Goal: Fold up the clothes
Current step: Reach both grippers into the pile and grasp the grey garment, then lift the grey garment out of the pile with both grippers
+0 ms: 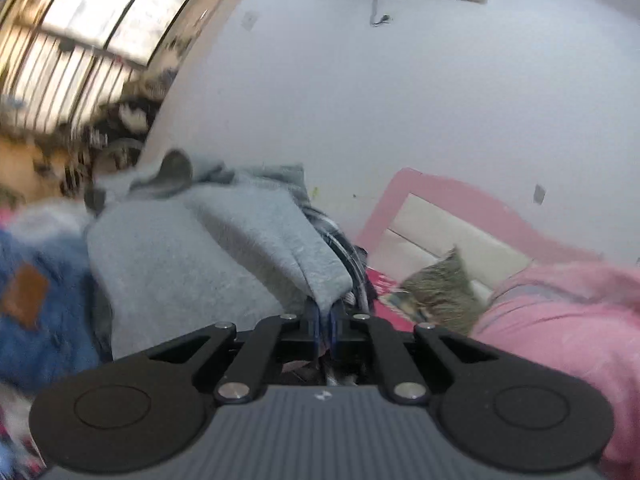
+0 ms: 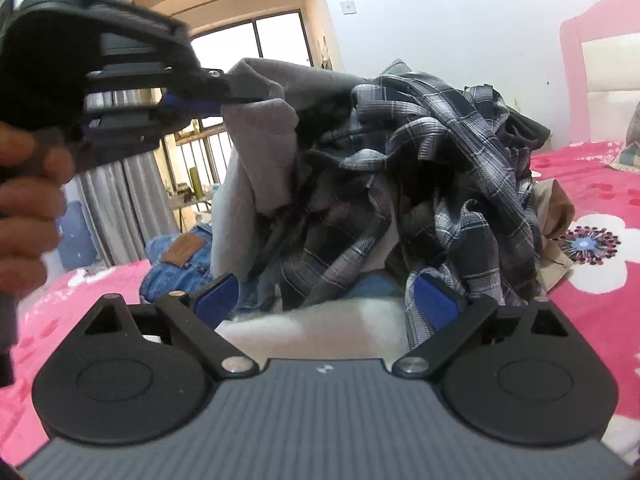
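Note:
A grey sweatshirt (image 1: pixel 208 256) hangs lifted off a heap of clothes on the bed. My left gripper (image 1: pixel 325 320) is shut on a fold of its hem. In the right wrist view that left gripper (image 2: pixel 244 96), held by a hand (image 2: pixel 28 200), pinches the grey sweatshirt (image 2: pixel 256 148) at the upper left. Beside it lies a crumpled dark plaid shirt (image 2: pixel 452 168). My right gripper (image 2: pixel 328 300) stands open low in front of the heap; its right pad (image 2: pixel 436 304) touches the plaid shirt's edge, and white fabric lies between the fingers.
Blue jeans (image 2: pixel 180 264) with a brown patch lie left of the heap. The bed has a pink floral cover (image 2: pixel 592 256), a pink headboard (image 1: pixel 448 200), a patterned pillow (image 1: pixel 440 292) and pink cloth (image 1: pixel 560 320). A window with railings (image 2: pixel 212 136) is behind.

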The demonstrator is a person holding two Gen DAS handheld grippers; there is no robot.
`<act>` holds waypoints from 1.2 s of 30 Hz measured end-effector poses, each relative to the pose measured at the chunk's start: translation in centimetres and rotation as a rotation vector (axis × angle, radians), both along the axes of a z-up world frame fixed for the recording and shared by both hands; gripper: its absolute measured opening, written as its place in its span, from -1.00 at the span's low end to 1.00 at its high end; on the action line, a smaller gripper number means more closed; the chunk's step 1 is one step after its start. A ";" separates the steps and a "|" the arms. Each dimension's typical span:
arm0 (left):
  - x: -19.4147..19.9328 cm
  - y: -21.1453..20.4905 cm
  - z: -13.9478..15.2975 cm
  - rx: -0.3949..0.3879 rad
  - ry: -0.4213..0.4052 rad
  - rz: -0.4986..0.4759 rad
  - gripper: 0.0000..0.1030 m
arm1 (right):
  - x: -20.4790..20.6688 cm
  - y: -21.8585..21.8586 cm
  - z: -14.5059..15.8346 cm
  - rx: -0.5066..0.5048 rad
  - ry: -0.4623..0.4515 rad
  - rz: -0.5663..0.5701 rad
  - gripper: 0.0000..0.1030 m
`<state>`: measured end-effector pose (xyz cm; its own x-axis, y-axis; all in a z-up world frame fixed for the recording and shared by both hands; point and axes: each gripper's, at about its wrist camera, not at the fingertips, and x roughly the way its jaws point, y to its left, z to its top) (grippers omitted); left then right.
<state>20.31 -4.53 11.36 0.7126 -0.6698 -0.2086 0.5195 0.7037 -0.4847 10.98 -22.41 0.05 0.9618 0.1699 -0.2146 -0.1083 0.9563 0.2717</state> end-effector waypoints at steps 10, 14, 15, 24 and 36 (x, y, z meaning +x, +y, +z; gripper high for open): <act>0.1 3.6 -1.0 -0.278 0.132 -0.191 -0.92 | -0.5 -0.6 1.3 0.052 -0.083 0.030 0.85; 0.0 3.7 -0.9 -0.328 0.145 -0.270 -0.92 | -1.2 -0.5 2.5 0.052 -0.157 0.062 0.85; -0.1 3.7 -0.8 -0.343 0.150 -0.289 -0.92 | -1.4 -0.3 2.7 0.046 -0.173 0.071 0.85; -1.4 4.1 -0.5 -0.403 0.189 -0.440 -0.92 | -2.0 1.4 4.6 0.048 -0.257 0.166 0.36; -6.4 6.5 1.3 -0.506 0.179 -0.422 -0.92 | -4.3 3.1 9.2 0.079 -0.344 0.220 -0.50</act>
